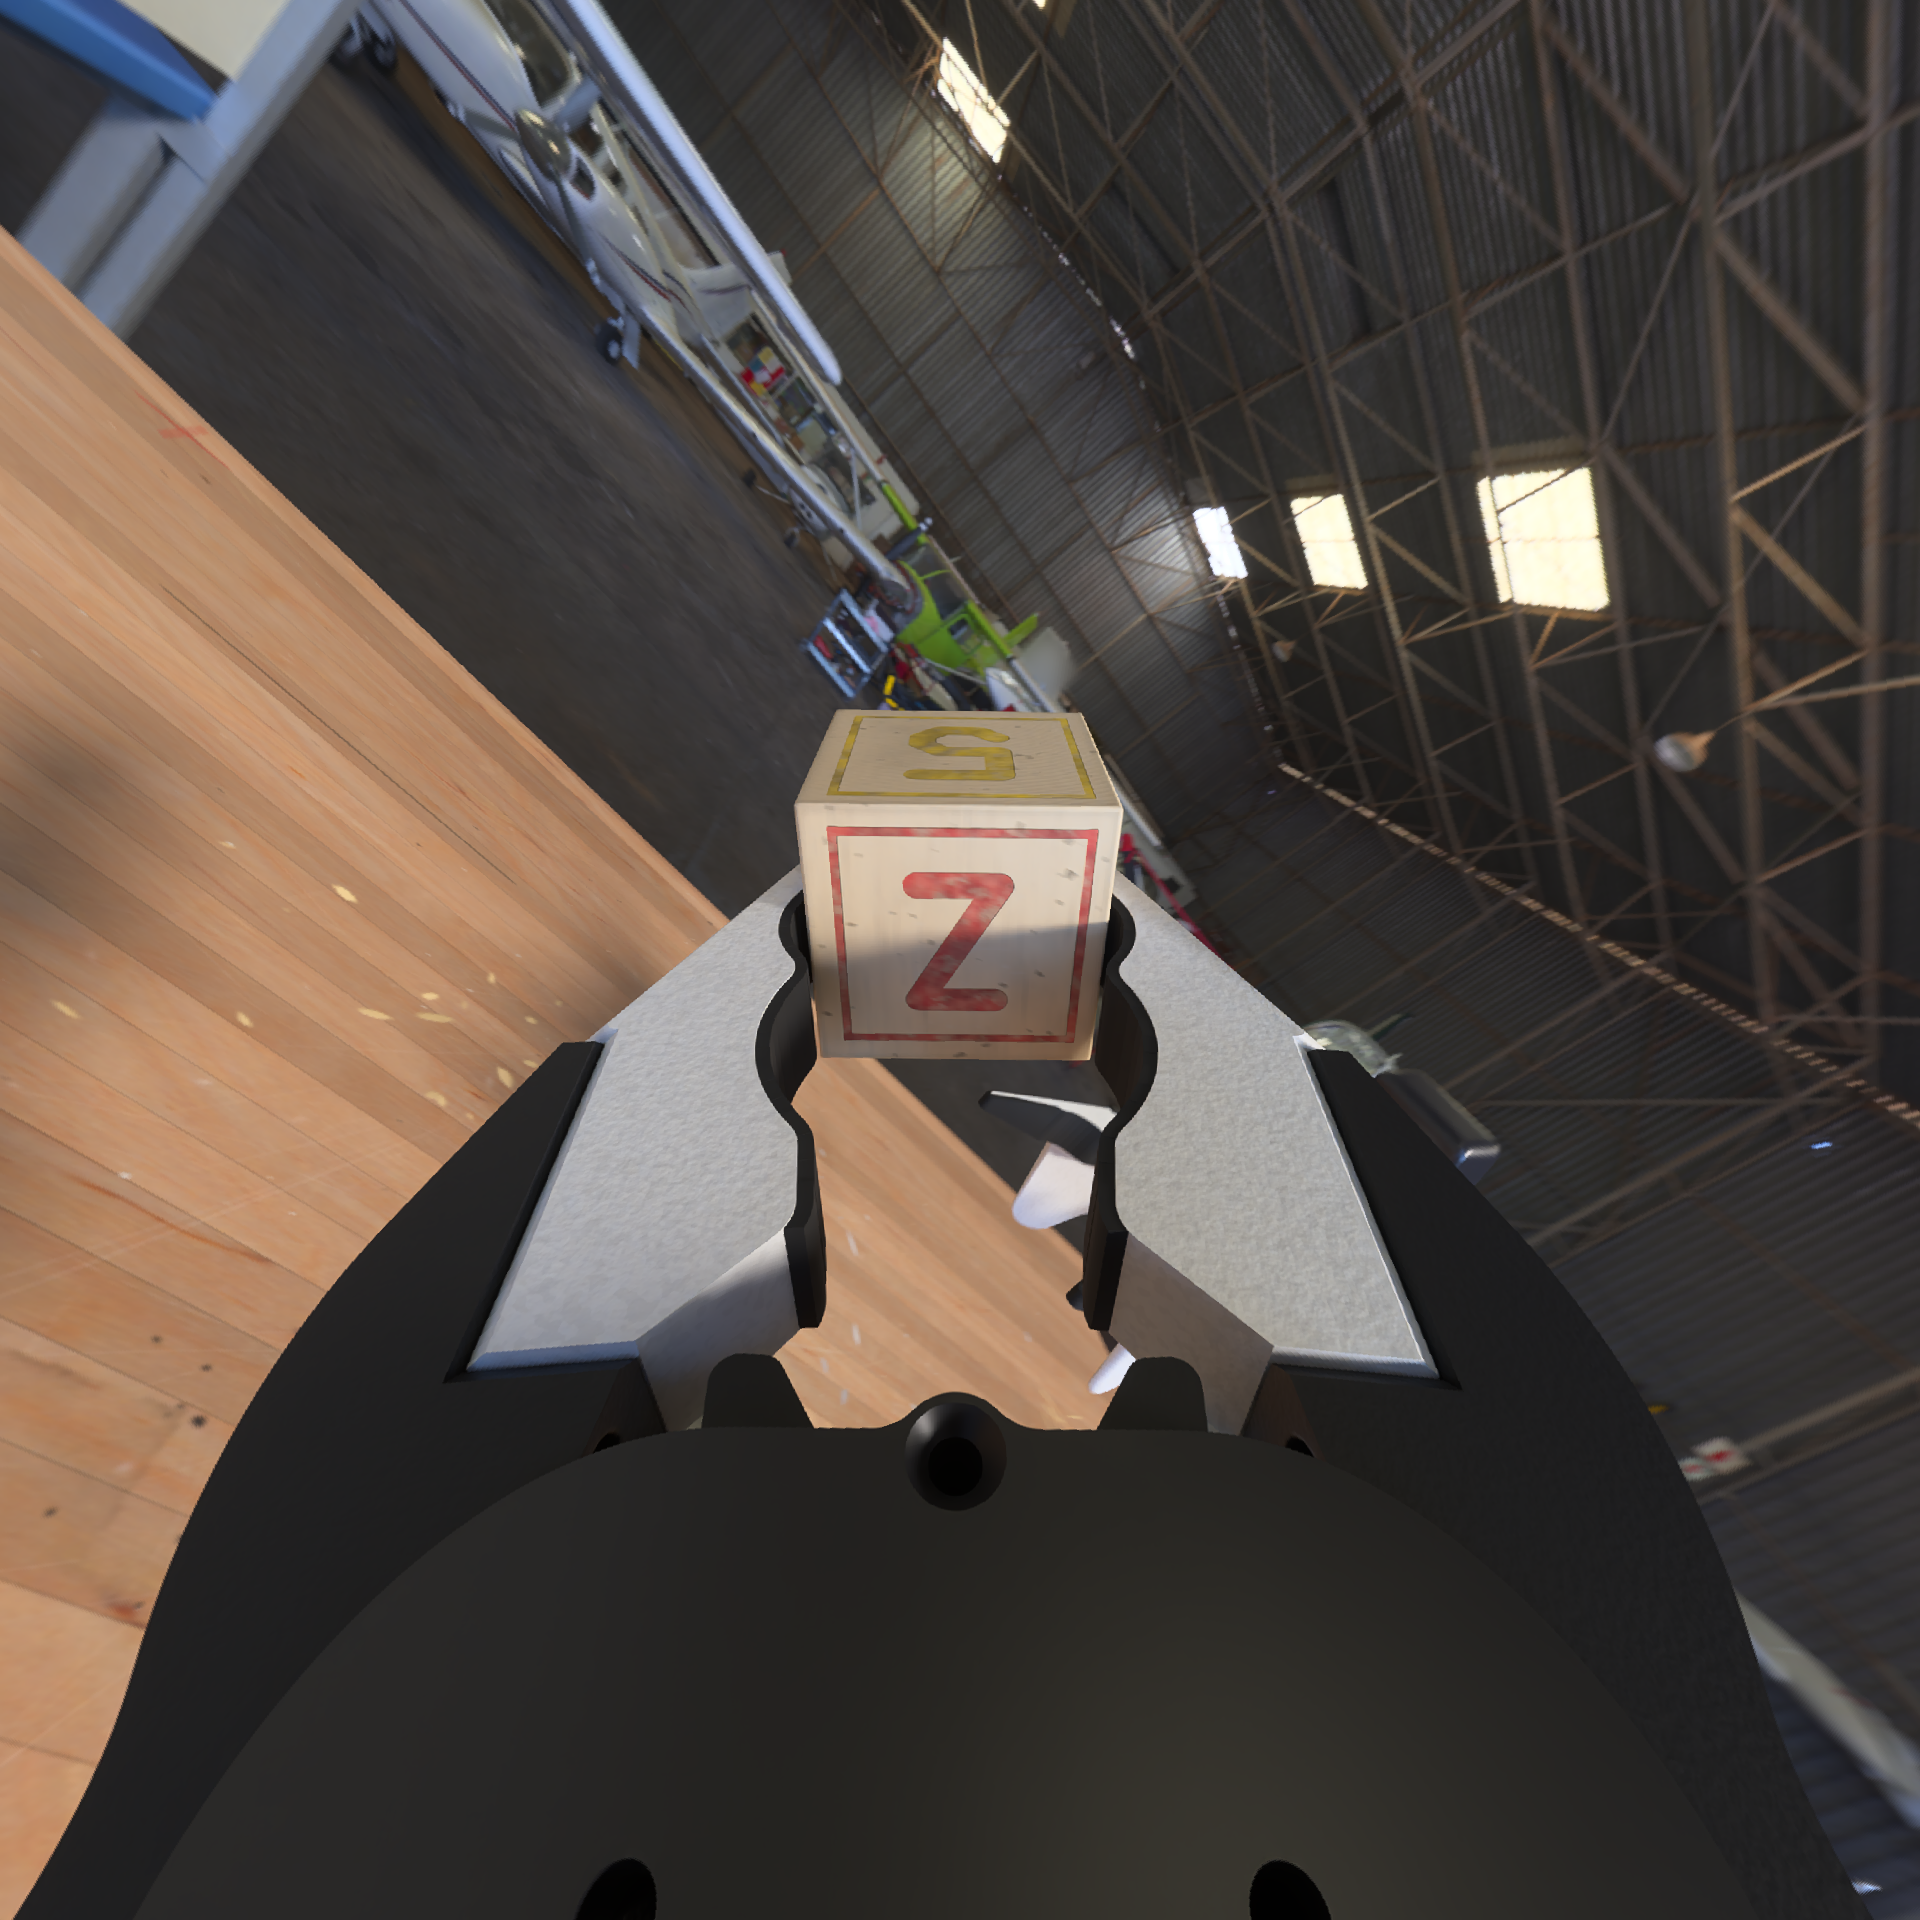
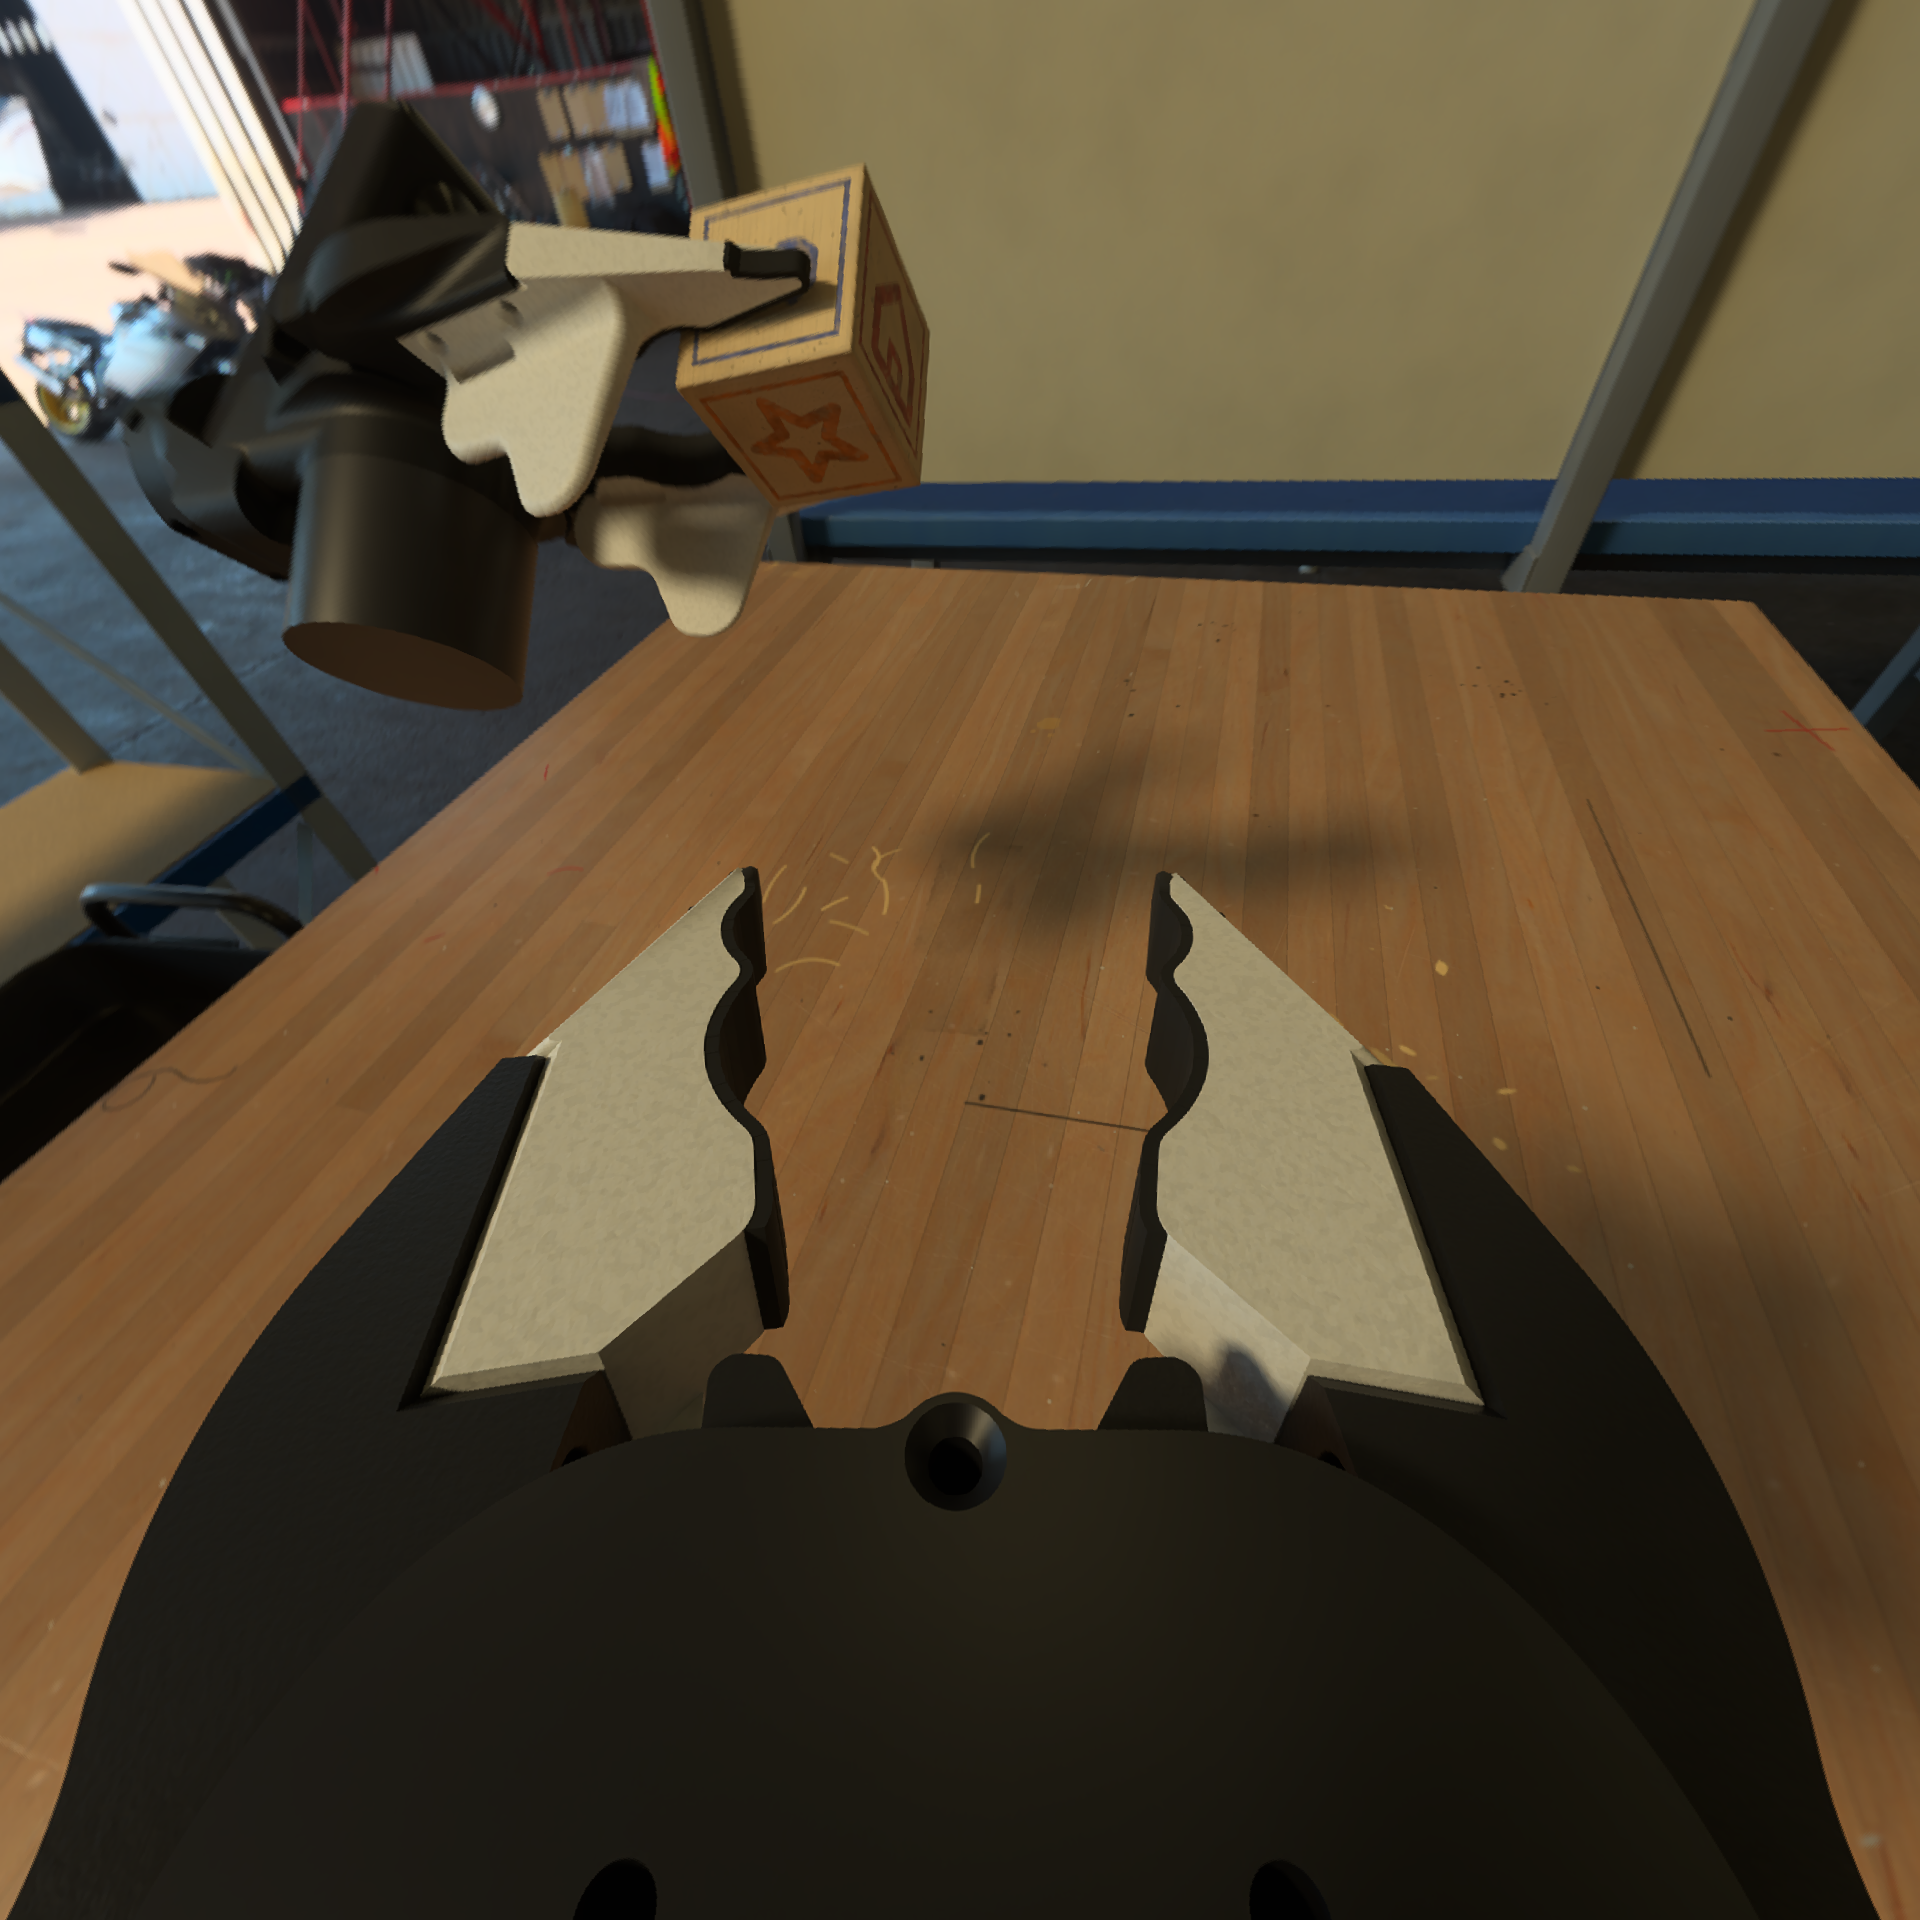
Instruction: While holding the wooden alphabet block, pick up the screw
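Looking along your left tool (image 1: 956, 935), you see its two fingers clenched on the wooden alphabet block (image 1: 958, 940), the dark pads pressing the block's left and right sides near the fingertips. The block is held in the air, clear of the counter (image 1: 260, 935), with a red-framed face toward the camera and a yellow-framed face on top. Your right wrist view shows that same left tool (image 2: 774, 301) up at the upper left, raised well above the counter (image 2: 1351, 831), with the block (image 2: 821, 343) tilted so that a star face points down and toward you; only one finger's pad is clear on the block there, the other being hidden behind it. Your right tool (image 2: 956, 914) hangs low over the wood with its fingers spread wide apart and nothing between them. You cannot find the screw in either view: the bare boards between and beyond the right fingers carry only pale scratches, specks and a soft shadow. In the left view, part of the right tool (image 1: 1049, 1153) peeks through the gap below the block, mostly cut off by the left fingers, so its state is unreadable from there. A white aircraft (image 1: 623, 208) stands blurred in the hangar behind.
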{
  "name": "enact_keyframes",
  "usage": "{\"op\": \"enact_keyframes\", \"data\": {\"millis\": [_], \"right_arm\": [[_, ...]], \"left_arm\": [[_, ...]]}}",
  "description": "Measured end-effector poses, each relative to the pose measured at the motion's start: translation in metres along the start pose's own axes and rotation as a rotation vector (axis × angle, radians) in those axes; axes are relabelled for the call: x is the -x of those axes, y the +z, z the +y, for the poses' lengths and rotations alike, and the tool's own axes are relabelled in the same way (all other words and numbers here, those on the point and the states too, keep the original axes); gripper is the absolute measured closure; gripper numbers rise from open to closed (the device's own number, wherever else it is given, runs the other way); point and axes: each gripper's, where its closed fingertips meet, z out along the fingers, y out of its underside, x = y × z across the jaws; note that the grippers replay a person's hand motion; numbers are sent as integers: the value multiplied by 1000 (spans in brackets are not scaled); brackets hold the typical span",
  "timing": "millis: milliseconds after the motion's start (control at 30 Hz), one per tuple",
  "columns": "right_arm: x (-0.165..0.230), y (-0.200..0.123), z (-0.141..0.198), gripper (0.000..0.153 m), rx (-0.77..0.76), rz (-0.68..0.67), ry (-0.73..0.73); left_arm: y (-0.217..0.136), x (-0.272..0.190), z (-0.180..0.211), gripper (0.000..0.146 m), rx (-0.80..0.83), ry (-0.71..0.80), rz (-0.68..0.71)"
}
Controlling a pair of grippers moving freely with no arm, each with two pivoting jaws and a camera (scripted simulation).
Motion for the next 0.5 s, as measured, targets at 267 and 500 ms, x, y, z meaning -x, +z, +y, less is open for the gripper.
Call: {"op": "enact_keyframes", "data": {"millis": [267, 500], "right_arm": [[3, -28, 7, 82, -6, 143, 41], [-1, -6, 10, 69, 73, 253, 33]], "left_arm": [[1, 25, -8, 94, 4, -251, 91], [4, 38, -10, 94, 17, -383, 145]]}}
